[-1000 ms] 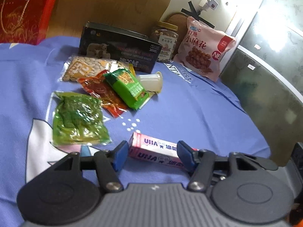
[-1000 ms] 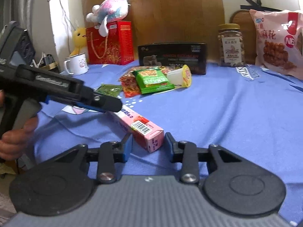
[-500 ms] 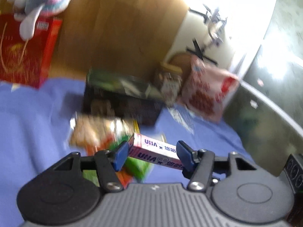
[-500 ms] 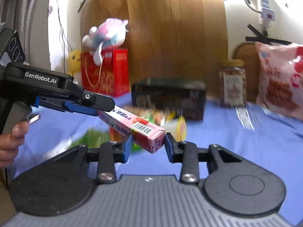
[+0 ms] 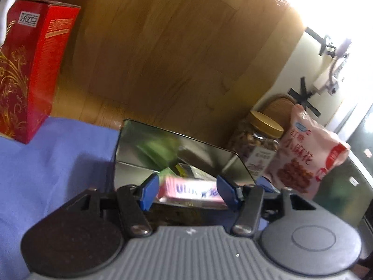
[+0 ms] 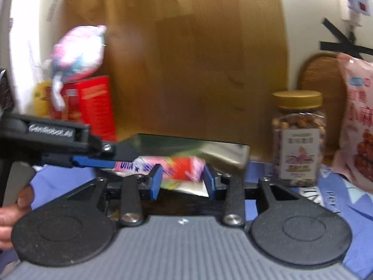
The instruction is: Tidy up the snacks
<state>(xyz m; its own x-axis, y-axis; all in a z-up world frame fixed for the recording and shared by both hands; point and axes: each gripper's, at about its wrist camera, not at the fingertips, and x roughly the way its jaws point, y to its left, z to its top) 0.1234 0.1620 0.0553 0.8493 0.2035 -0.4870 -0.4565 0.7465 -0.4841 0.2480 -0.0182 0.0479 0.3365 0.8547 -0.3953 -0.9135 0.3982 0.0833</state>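
LEFT WRIST VIEW
Tool state: left gripper [image 5: 187, 192], blue pads spread wide; long pink cardboard snack box [image 5: 190, 190] lies crosswise between pads, which sit at its two ends. Firm clamp vs. loose contact: cannot tell, blur.
Item posn: pink box held in air, over near edge of open shiny metal tin [image 5: 179, 156] w/ dark outer wall.
Tin contents: green packet [image 5: 166, 171] + other wrappers visible inside; exact count unclear.
Surroundings: blue tablecloth [image 5: 58, 163]; red gift box w/ gold pattern [image 5: 30, 70] far left; clear plastic nut jar w/ gold lid [image 5: 261, 142] and pink puffed snack bag [image 5: 307, 158] to right of tin, both outside it.

RIGHT WRIST VIEW
Tool state: right gripper [image 6: 183, 179], pads part-open; blurred red/pink end of the same box sits between them. Pad contact not confirmed, cannot tell.
Other tool: left gripper enters from left, its blue finger alongside box's printed face.
Item posn: box above tin, not resting in it.
Bkgd: pastel plush toy [image 6: 77, 53] atop red gift box; nut jar and pink bag right.

PROGRESS (judgement)
Done: some small packets appear already stowed in tin.
In hand: pink box at drop-off stage, not yet released.
Left: lower + release box; jar and big bag remain outside, may or may not belong in tin.
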